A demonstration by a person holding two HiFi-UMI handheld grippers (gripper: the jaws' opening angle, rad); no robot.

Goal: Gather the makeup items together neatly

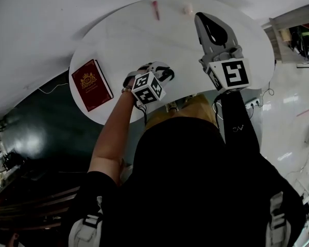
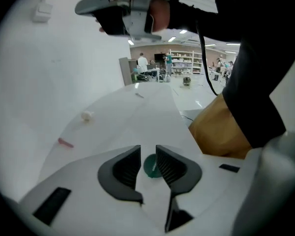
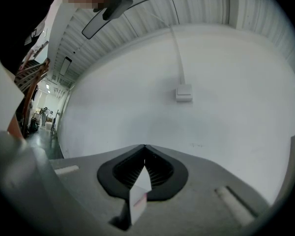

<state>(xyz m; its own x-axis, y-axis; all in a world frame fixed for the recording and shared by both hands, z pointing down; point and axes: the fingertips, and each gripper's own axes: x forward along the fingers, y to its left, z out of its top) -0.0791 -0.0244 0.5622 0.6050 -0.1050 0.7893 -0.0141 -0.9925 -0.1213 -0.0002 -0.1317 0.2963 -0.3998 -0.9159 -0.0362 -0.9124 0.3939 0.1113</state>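
On the round white table, a pink stick and a small pale item lie at the far edge. The left gripper view shows the pink stick and the pale item too. My left gripper is low over the table's near side. Its jaws stand apart, with a small teal round item lying between them and no pad pressing on it. My right gripper is held higher to the right, pointing at the wall. It is shut on a small white box.
A dark red book lies on the table's left side. A tan object sits by the near edge, also seen in the left gripper view. A white wall with a small box and cable stands behind the table. Distant shelves and people show beyond.
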